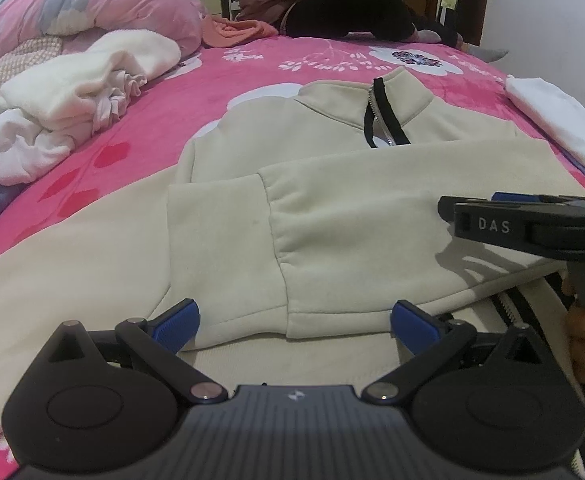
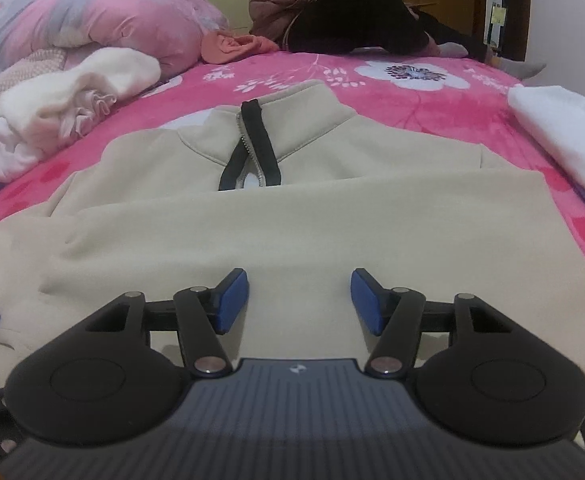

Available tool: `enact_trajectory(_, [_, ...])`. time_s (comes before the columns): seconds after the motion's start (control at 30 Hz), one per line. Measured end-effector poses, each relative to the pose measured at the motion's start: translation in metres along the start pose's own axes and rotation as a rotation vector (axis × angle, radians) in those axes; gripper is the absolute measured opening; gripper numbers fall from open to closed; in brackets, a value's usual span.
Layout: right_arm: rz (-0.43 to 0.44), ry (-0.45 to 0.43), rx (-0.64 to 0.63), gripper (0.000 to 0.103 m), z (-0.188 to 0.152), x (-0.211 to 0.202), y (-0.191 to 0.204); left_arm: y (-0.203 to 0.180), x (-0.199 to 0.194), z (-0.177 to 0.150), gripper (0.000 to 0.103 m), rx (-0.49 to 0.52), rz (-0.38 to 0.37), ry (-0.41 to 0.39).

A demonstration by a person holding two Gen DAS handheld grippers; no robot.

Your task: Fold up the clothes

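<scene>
Cream sweatshirt [image 1: 332,216] lies flat mid-bedspread [image 1: 140,120], one sleeve folded across its chest. Left gripper [image 1: 294,326] and right gripper [image 2: 299,300] hover wide-jawed, empty, above its near hem; bare pink bedspread flanks its collar.

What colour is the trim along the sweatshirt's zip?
Black trim, clearest in the right wrist view.

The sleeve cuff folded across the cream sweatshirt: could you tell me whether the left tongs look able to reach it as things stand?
Probably yes. The left tongs are open, and the sleeve cuff lies just ahead of them with nothing between; the right tongs hover off to the side.
</scene>
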State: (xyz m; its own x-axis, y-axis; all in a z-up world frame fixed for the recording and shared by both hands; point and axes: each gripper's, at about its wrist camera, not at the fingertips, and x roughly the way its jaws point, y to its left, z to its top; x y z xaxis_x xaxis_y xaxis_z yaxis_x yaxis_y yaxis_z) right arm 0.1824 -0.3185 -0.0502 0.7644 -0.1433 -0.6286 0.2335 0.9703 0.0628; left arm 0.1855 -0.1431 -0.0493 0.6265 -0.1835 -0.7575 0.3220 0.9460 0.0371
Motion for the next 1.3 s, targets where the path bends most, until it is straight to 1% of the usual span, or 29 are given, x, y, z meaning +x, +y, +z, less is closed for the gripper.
enact_trajectory(0.1, [0.0,-0.002,0.004,0.058,-0.001,0.0,-0.001,-0.002,-0.001,0.0,0.103,0.005,0.007,-0.004])
enact_trajectory(0.13, [-0.002,-0.004,0.003,0.058,-0.001,0.0,0.0,-0.001,-0.003,-0.001,0.103,-0.001,0.001,-0.016])
enact_trajectory(0.23, [-0.007,-0.015,-0.007,0.058,-0.004,0.0,0.001,0.01,-0.017,-0.003,0.103,-0.053,-0.046,-0.086])
enact_trajectory(0.3, [-0.006,-0.021,-0.006,0.058,-0.005,0.0,0.001,0.018,-0.026,-0.001,0.103,-0.079,-0.053,-0.141])
enact_trajectory(0.37, [-0.005,-0.026,-0.004,0.058,-0.006,0.0,0.0,0.02,-0.03,0.005,0.103,-0.076,-0.047,-0.186])
enact_trajectory(0.43, [-0.005,-0.034,-0.002,0.059,-0.007,0.0,0.0,0.019,-0.029,0.015,0.103,-0.054,-0.052,-0.205])
enact_trajectory(0.5, [-0.006,-0.041,-0.002,0.059,-0.008,0.0,0.0,0.015,-0.023,0.025,0.102,-0.041,-0.076,-0.221])
enact_trajectory(0.6, [-0.002,-0.048,0.005,0.059,-0.009,-0.001,0.0,0.011,-0.003,0.028,0.098,-0.019,-0.063,-0.205])
enact_trajectory(0.63, [0.001,-0.05,0.009,0.059,-0.009,-0.001,-0.001,0.009,0.004,0.028,0.093,-0.011,-0.056,-0.196])
enact_trajectory(0.67, [0.004,-0.052,0.013,0.059,-0.01,-0.001,-0.002,0.007,0.011,0.029,0.085,-0.003,-0.05,-0.188])
enact_trajectory(0.7, [0.007,-0.054,0.017,0.059,-0.01,-0.001,-0.002,0.006,0.019,0.029,0.081,0.005,-0.043,-0.18])
enact_trajectory(0.73, [0.01,-0.055,0.02,0.059,-0.01,-0.001,-0.003,0.004,0.026,0.029,0.073,0.013,-0.036,-0.172])
enact_trajectory(0.77, [0.012,-0.057,0.023,0.059,-0.011,-0.001,-0.003,0.005,0.033,0.027,0.07,0.01,-0.032,-0.159])
enact_trajectory(0.9, [0.02,-0.061,0.029,0.06,-0.011,-0.001,-0.004,0.009,0.037,0.018,0.071,0.01,-0.036,-0.186])
enact_trajectory(1.13, [0.024,-0.064,0.032,0.062,-0.012,0.0,-0.004,0.009,0.036,0.016,0.072,0.009,-0.032,-0.195])
enact_trajectory(1.2, [0.028,-0.063,0.035,0.062,-0.012,0.0,-0.005,0.011,0.034,0.016,0.072,0.007,-0.028,-0.189])
enact_trajectory(1.3, [0.032,-0.063,0.039,0.062,-0.012,0.0,-0.006,0.022,0.02,0.016,0.071,-0.027,-0.016,-0.19])
